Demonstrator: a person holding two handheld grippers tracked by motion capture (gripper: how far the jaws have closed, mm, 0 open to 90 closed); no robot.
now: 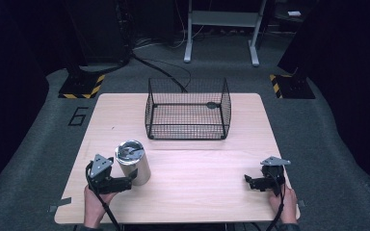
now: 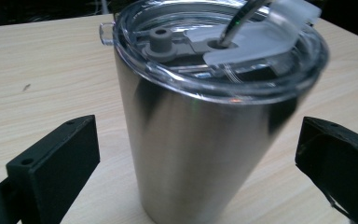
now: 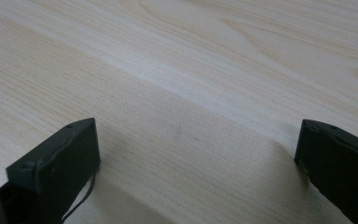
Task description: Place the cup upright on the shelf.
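A stainless steel tumbler (image 1: 134, 163) with a clear plastic lid stands upright on the wooden table (image 1: 197, 192) at the front left. My left gripper (image 1: 131, 179) is open right at its near side. In the left gripper view the tumbler (image 2: 200, 140) rises between the two spread black jaws, with a gap on each side; a metal straw goes through the lid (image 2: 223, 51). At the front right, my right gripper (image 1: 248, 182) is open, low over bare wood (image 3: 191, 93) with nothing between its jaws.
A black wire basket (image 1: 188, 109) stands at the back middle of the table, with a small dark thing inside near its far wall. Beyond the table are grey carpet, a white stand's legs (image 1: 221, 29) and yellow-black striped bases (image 1: 81, 86).
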